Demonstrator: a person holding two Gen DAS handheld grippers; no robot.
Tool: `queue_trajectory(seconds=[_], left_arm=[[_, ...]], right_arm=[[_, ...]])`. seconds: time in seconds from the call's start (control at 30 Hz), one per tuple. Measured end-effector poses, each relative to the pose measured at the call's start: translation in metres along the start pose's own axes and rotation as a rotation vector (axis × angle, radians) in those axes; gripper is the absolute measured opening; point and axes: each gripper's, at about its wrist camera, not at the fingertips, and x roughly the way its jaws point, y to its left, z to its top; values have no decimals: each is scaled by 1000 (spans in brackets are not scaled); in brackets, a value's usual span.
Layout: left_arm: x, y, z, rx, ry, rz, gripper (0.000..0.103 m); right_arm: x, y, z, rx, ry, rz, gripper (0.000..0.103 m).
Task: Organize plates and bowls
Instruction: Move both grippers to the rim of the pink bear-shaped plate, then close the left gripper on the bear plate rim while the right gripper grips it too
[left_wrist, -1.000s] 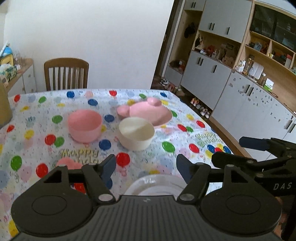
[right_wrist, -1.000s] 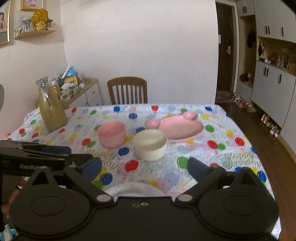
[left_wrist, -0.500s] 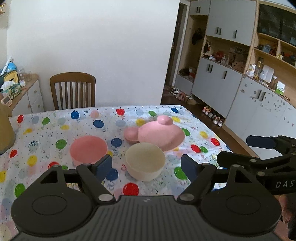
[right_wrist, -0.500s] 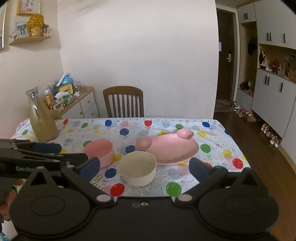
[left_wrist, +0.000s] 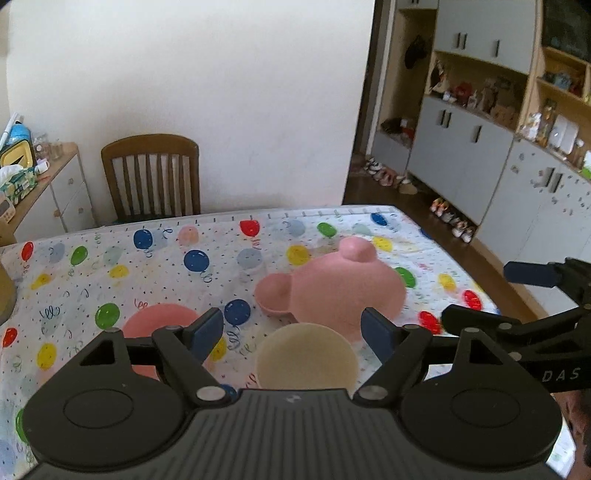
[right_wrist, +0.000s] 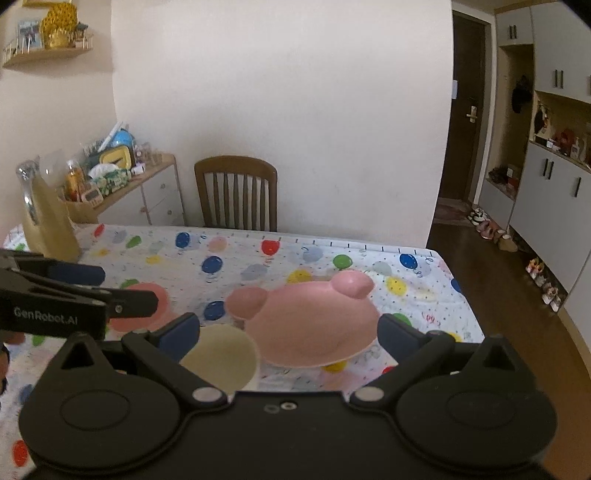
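A pink bear-shaped plate (left_wrist: 343, 291) (right_wrist: 310, 325) lies on the balloon-print tablecloth (left_wrist: 166, 251). A cream bowl (left_wrist: 306, 362) (right_wrist: 221, 356) stands just in front of it. A pink bowl (left_wrist: 155, 325) (right_wrist: 155, 295) stands to the left. My left gripper (left_wrist: 293, 334) is open and empty, above the cream bowl. My right gripper (right_wrist: 288, 334) is open and empty, above the near part of the pink plate. Each gripper shows at the edge of the other's view.
A tan pitcher (right_wrist: 46, 221) stands at the table's far left. A wooden chair (right_wrist: 236, 192) is behind the table. A cluttered sideboard (right_wrist: 122, 173) is at the left wall, cabinets (left_wrist: 480, 155) at the right. The table's right edge (right_wrist: 461, 295) drops to the floor.
Both grippers have moved forward over the table towards the bowls and plate. The white plate seen near the front edge earlier has dropped out of view. Both stay open.
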Motion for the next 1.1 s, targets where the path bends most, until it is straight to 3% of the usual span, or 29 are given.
queue_trajectory(seconds=[0.27,0.6,0.83,1.1], left_arm=[[60,6,19,10,73,35,82],[144,22,31,-58,236,55,82],[184,30,39,-109,267,97,82],[215,30,38,-134,369,33,82]], right_arm=[[57,-33,5,7,62,-10,103],[129,-79,-1,87,192,-42,99],[169,-103,-9,159,270,-83,85],[190,-120,-14,228,336,-35,65]])
